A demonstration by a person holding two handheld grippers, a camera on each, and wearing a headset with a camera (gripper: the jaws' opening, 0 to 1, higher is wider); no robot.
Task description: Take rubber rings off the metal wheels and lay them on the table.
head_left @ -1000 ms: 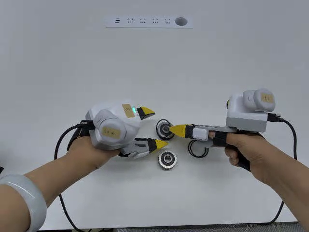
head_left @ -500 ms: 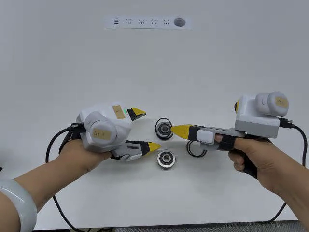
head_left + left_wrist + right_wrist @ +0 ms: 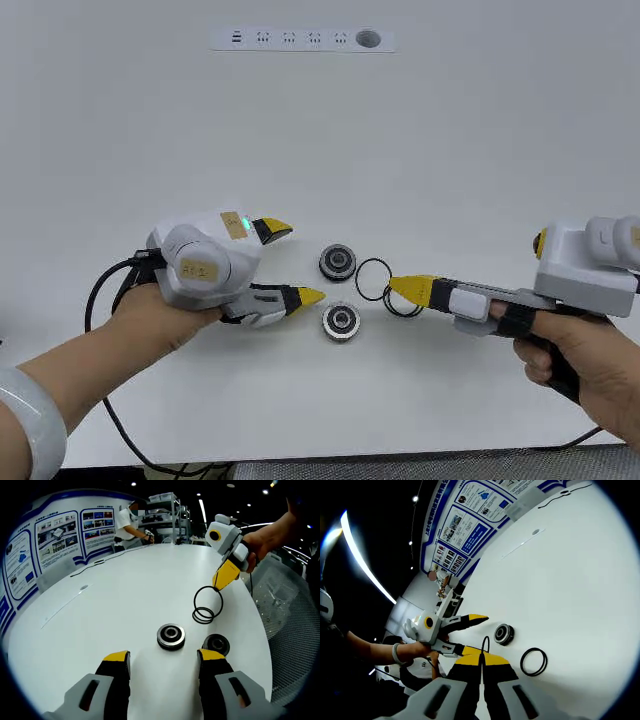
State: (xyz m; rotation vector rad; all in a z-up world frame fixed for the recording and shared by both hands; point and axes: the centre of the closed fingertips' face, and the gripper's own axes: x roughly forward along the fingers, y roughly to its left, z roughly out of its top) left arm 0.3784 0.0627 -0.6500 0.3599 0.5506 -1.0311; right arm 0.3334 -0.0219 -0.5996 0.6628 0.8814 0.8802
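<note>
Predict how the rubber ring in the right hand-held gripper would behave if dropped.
Probably light: the thin rubber ring hangs from one pinch of the right hand-held gripper. Likely springy, not limp: it holds a round loop. It should flop flat, like the rings below.

The white table [image 3: 320, 150] carries two metal wheels: the far wheel [image 3: 338, 262] just ahead of the left gripper [image 3: 297, 262], and the near wheel [image 3: 342, 321] beside its lower jaw tip. Loose rubber rings [image 3: 408, 307] lie flat beneath the right gripper [image 3: 402, 289]. A power strip [image 3: 302, 40] lies well beyond both.
</note>
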